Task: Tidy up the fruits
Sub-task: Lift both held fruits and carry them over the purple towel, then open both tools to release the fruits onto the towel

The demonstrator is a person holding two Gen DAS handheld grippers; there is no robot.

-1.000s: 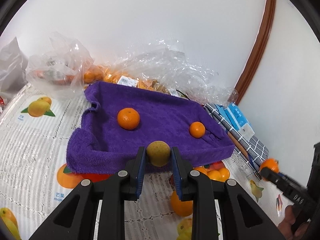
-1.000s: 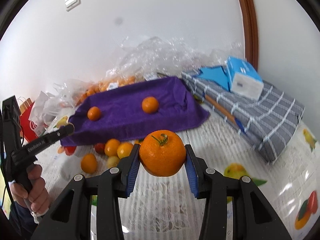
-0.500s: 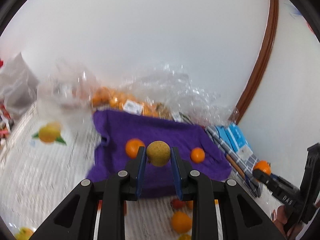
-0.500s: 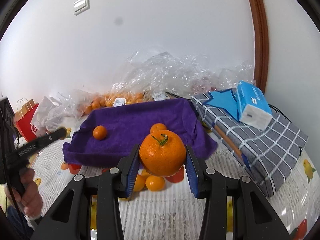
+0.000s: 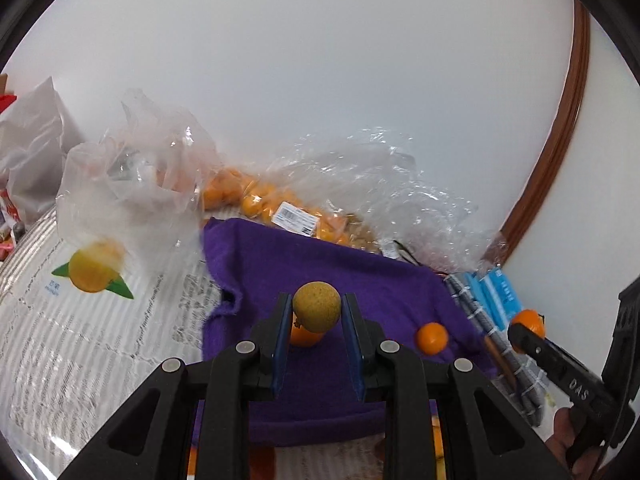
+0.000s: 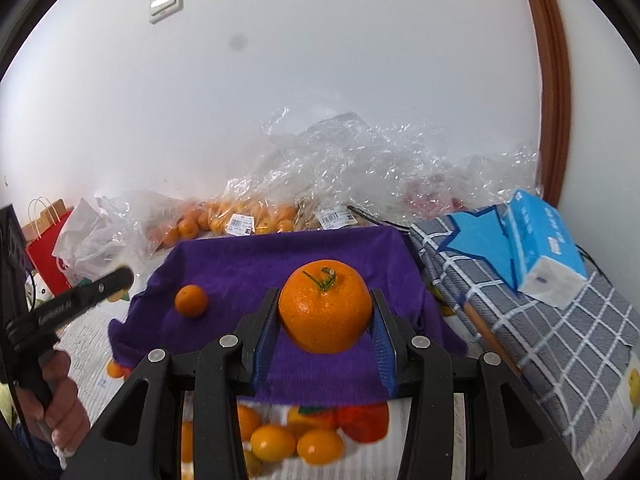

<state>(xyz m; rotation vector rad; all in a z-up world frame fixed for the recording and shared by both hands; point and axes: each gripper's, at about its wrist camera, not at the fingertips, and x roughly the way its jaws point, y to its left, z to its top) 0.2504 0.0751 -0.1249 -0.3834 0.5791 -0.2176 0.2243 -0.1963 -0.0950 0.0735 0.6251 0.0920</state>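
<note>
Grippers (image 5: 316,318) (image 6: 325,322) clamped on yellow fruit (image 5: 317,306) and orange (image 6: 325,306), above purple towel (image 6: 256,264), white wall (image 6: 320,80) behind.

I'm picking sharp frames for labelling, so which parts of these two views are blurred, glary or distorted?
Left wrist view: the clear plastic bag and the printed tablecloth at left are smeared by motion, while the brown round fruit in the left gripper stays sharp. Right wrist view: mostly crisp, including the stemmed orange; glare speckles the crumpled plastic wrap. Both views bend the brown door frame.

the right gripper (image 5: 528,330) arm seems to read "das".
</note>
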